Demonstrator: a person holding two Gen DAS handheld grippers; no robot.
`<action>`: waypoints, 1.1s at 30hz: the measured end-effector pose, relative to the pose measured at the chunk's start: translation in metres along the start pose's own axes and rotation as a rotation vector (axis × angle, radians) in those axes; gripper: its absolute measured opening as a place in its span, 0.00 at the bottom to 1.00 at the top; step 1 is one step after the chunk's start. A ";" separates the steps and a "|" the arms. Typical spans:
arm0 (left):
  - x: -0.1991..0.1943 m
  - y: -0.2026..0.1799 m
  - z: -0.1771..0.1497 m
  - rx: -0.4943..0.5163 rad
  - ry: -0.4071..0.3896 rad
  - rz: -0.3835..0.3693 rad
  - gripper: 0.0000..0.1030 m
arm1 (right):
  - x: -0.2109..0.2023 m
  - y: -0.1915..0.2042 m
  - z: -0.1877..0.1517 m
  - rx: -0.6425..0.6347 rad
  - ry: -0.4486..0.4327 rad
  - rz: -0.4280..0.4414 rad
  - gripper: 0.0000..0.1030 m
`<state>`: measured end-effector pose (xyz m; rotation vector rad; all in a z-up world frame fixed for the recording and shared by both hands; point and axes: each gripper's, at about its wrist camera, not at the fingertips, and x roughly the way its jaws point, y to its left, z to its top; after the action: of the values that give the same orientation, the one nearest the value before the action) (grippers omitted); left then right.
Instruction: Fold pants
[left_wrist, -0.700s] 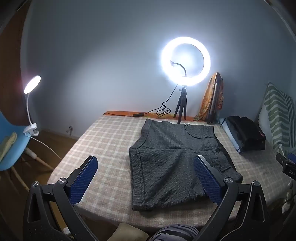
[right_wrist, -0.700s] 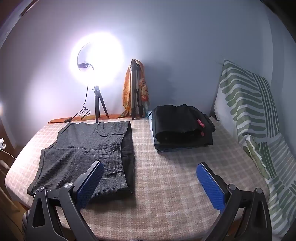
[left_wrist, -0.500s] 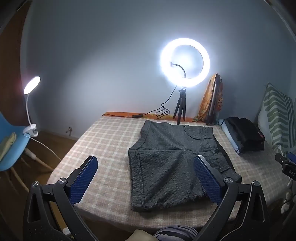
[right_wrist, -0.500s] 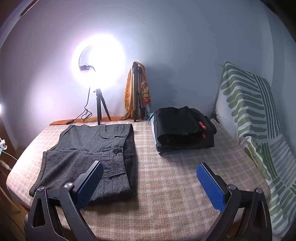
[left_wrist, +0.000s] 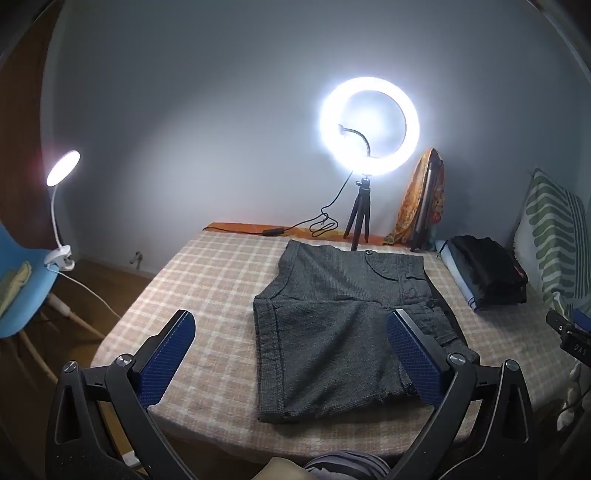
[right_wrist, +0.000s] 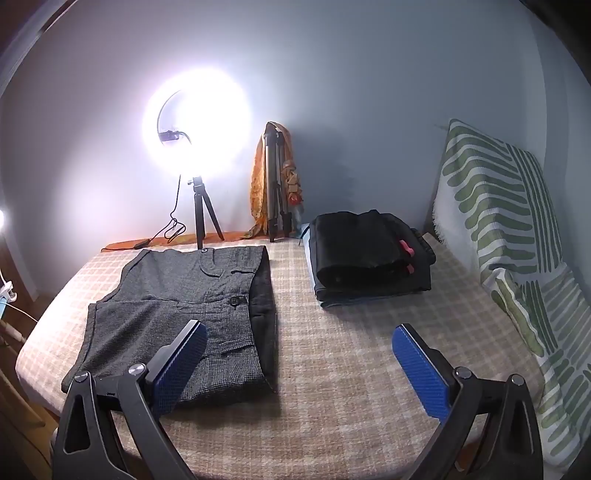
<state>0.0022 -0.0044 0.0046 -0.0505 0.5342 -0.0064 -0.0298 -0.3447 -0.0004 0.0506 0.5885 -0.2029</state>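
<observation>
Both tongs spread and empty, left tongs (left_wrist: 290, 354) over the grey shorts (left_wrist: 343, 325) ahead on the bed (right_wrist: 354, 387), right tongs (right_wrist: 299, 363) just beside them; risk: pinching only the top layer skews the fold.

Ring light (right_wrist: 197, 122) washed out; striped pillow (left_wrist: 554, 236) cut by edge.

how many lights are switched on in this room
2. The ring light stands on a small tripod at the far edge of the bed, behind the grey shorts. The clip lamp is off to the left, above the blue chair. Others may be outside view.
</observation>
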 end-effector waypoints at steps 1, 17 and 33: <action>0.000 0.000 -0.001 0.000 0.000 -0.001 1.00 | 0.000 0.000 0.000 -0.001 0.000 0.001 0.99; -0.002 0.000 0.001 0.004 -0.008 -0.004 1.00 | 0.000 0.000 0.001 0.003 0.001 0.009 0.99; -0.004 -0.003 0.004 0.013 -0.012 -0.006 1.00 | 0.001 -0.002 0.001 0.011 0.007 0.016 0.99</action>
<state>0.0003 -0.0070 0.0101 -0.0396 0.5216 -0.0153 -0.0287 -0.3469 0.0003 0.0668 0.5941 -0.1906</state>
